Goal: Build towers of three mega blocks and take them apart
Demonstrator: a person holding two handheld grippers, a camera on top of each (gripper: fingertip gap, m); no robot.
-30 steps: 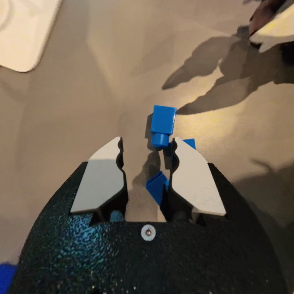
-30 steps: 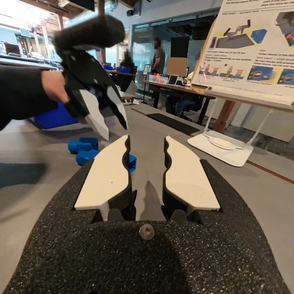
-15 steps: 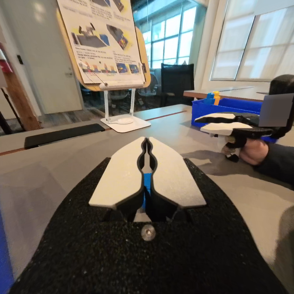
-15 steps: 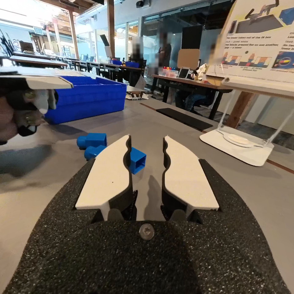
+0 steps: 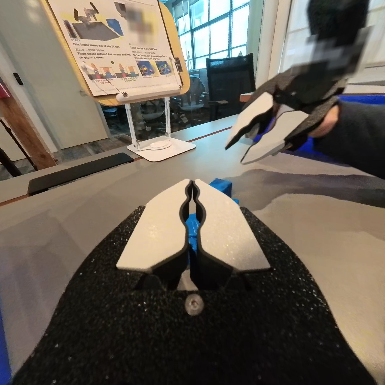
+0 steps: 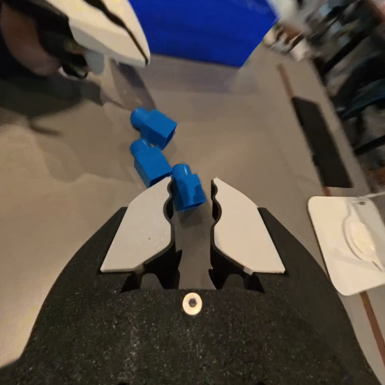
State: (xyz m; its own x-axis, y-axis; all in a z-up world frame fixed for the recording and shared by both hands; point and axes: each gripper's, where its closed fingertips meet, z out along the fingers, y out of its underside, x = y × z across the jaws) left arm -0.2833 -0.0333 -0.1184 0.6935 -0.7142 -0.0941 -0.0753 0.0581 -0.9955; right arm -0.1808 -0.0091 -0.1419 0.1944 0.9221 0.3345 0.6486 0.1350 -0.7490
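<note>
Three blue mega blocks lie loose on their sides on the grey table (image 6: 239, 125). In the right wrist view my right gripper (image 6: 191, 181) is open and tipped down over them. The nearest block (image 6: 187, 188) lies between its fingertips, with a gap to the right finger (image 6: 231, 208). The other two blocks (image 6: 149, 164) (image 6: 155, 128) lie just beyond it. My left gripper (image 5: 192, 181) is shut with its tips touching and nothing in its grasp. Blue blocks (image 5: 222, 186) show on the table under and beside its fingers. It also shows shut in the right wrist view (image 6: 144, 58), above the blocks.
A blue bin (image 6: 198, 27) stands beyond the blocks. An instruction board (image 5: 125, 48) on a white stand base (image 5: 162, 145) and a black pad (image 5: 79, 173) sit at the far side of the table. The right gripper (image 5: 234, 155) hangs at the right of the left wrist view.
The left gripper shut on air above the blocks a second ago, then lifted to a level view. The right gripper has tipped down over the blocks and narrowed a little; one block now lies between its fingers.
</note>
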